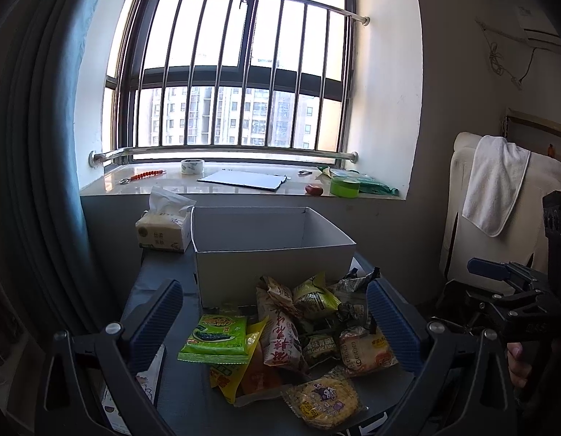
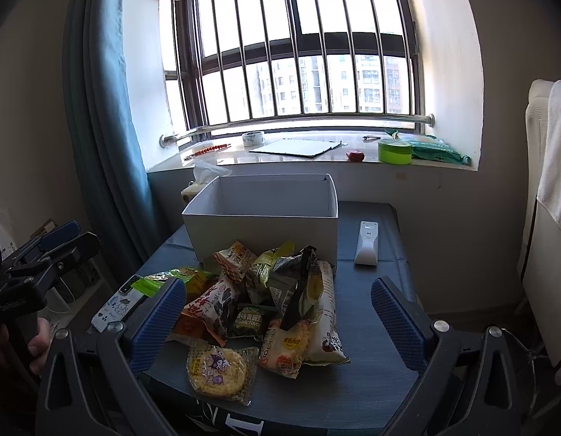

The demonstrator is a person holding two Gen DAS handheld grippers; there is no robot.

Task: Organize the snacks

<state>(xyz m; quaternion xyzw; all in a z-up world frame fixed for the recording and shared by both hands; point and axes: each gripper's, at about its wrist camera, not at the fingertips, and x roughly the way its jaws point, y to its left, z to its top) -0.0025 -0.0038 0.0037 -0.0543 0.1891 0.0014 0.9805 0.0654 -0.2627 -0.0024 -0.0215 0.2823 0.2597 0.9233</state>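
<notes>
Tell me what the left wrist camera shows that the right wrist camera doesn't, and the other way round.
Only the left wrist view shows the flat green seaweed packet whole and the tissue pack's printed front. Only the right wrist view shows the white remote beside the box and the phone whole at the table's left edge. Both show the empty white box, the snack pile, the round yellow corn cracker and the windowsill's green tape roll.

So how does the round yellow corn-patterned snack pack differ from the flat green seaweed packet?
The round yellow corn-patterned snack pack is disc-shaped in clear wrap; the flat green seaweed packet is rectangular and opaque. The yellow pack lies alone at the pile's near edge, while the green packet rests partly on a yellow wrapper at the pile's left. Both lie flat on the table, outside the white cardboard box.
</notes>
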